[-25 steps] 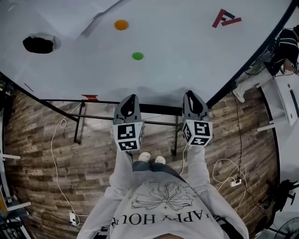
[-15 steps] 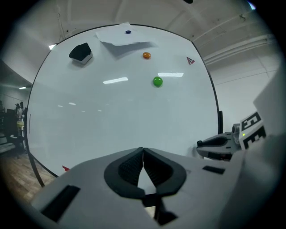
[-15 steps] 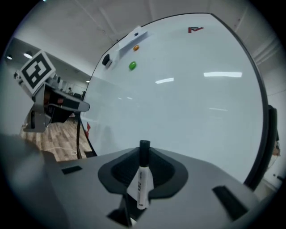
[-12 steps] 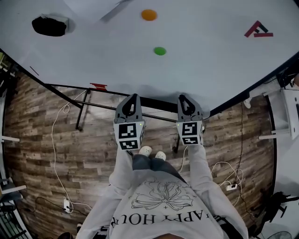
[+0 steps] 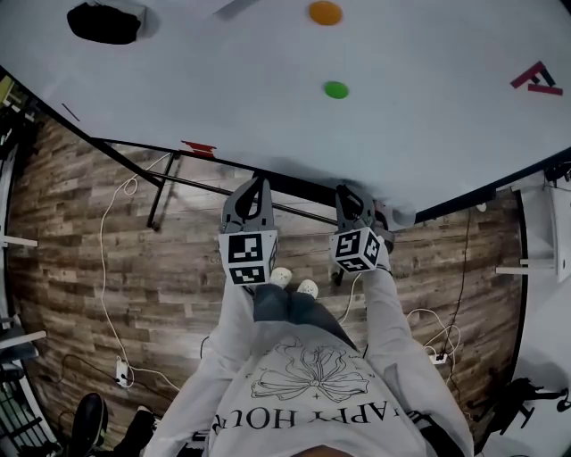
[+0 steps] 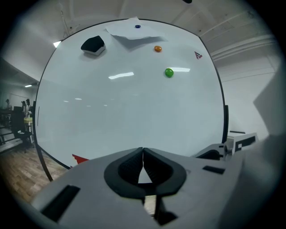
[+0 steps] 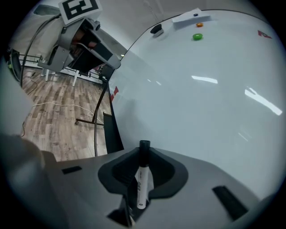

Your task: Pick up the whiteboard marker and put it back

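Note:
The whiteboard marker [image 7: 141,181], white-bodied with a black cap, stands between the pads of my right gripper [image 7: 144,151], which is shut on it, cap pointing toward the whiteboard [image 7: 205,103]. In the head view the right gripper [image 5: 351,195] sits at the whiteboard's [image 5: 268,98] lower black edge, and the marker is hidden there. My left gripper [image 5: 249,191] is beside it, just left, also at the lower edge. Its jaws [image 6: 143,151] meet at the tips with nothing between them.
On the whiteboard are a black eraser [image 5: 103,22], an orange magnet [image 5: 325,12], a green magnet [image 5: 335,89] and a red logo [image 5: 535,78]. A red tag [image 5: 199,147] sits at the lower edge. Black stand legs [image 5: 161,192] and cables [image 5: 111,268] lie on the wood floor.
Both grippers have come lower and closer to the person's body, and the right one has rolled, its marker cube turned. The whiteboard has slid right in the head view.

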Available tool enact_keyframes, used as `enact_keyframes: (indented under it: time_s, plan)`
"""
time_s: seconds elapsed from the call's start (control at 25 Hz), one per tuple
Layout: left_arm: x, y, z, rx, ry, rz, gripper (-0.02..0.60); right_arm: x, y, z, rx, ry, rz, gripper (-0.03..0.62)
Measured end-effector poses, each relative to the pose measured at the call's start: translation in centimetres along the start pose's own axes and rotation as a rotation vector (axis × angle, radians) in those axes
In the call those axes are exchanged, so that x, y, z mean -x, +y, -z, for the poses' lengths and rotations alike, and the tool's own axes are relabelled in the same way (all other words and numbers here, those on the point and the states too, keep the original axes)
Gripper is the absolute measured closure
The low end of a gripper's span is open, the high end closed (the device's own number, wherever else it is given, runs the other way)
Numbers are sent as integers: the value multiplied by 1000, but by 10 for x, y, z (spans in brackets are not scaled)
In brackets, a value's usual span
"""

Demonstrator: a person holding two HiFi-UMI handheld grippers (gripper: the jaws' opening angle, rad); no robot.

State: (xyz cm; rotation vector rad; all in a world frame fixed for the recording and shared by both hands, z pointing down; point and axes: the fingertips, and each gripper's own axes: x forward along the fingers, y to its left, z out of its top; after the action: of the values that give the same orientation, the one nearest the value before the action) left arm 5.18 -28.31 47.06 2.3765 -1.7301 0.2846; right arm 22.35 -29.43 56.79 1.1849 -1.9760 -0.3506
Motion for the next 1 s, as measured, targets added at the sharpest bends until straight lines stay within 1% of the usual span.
enact_keyframes:
  time_s: [0.2,0.48,0.76,1.0]
  plan:
    - [2,10,7,10,13,-23,575,-17,16,7,68,22,-41,534]
    - [6,22,16,22,29,-57,575,-34,37,8,155,25,-93,531]
    - [7,28,23,26,43,-78,575,-47,51,12,136,20,-146,511]
    - [8,33,29,28,49,-90,575,-49,60,10,113,10,-153,490]
